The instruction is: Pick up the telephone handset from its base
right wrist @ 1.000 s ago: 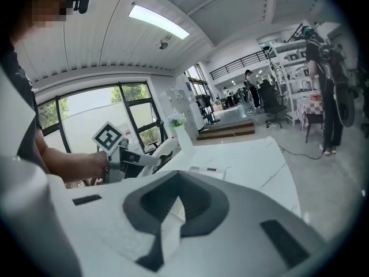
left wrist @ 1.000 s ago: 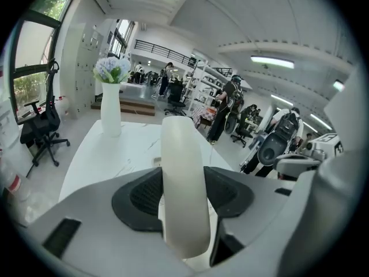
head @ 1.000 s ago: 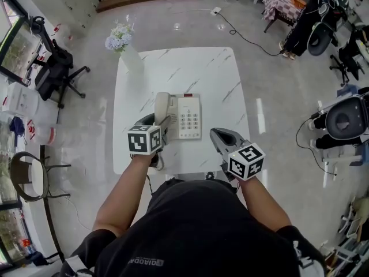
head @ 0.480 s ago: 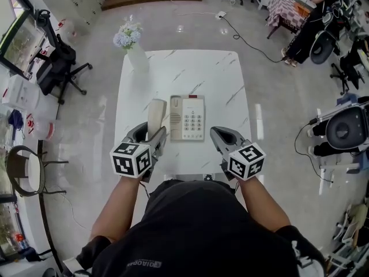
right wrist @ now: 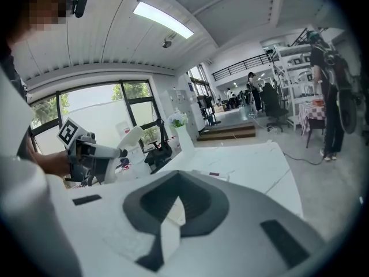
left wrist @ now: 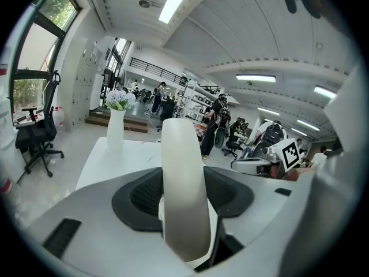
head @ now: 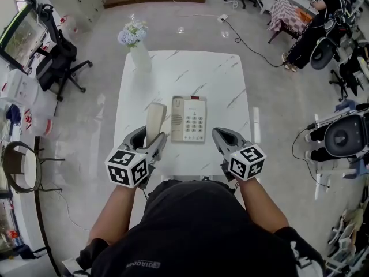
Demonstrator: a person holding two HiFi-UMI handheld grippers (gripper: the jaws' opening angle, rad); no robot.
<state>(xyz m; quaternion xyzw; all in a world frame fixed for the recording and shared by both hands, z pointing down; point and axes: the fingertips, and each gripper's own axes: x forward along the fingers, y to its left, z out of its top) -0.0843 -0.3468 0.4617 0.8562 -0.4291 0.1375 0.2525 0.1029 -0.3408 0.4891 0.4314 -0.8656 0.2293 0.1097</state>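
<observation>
The left tongs [head: 151,139] clench the cream telephone handset [head: 155,118], which stands up between the jaws, its far end reaching beyond their tips. It is off its cradle, just left of the telephone base [head: 189,119]. The base lies flat on the white marble-patterned bench [head: 222,77], right of the left tongs and ahead and left of the right tongs [head: 223,138]. The right tongs are drawn together on nothing, low over the bench's near edge. A vase of flowers [head: 137,46] stands far ahead of the left tongs.
</observation>
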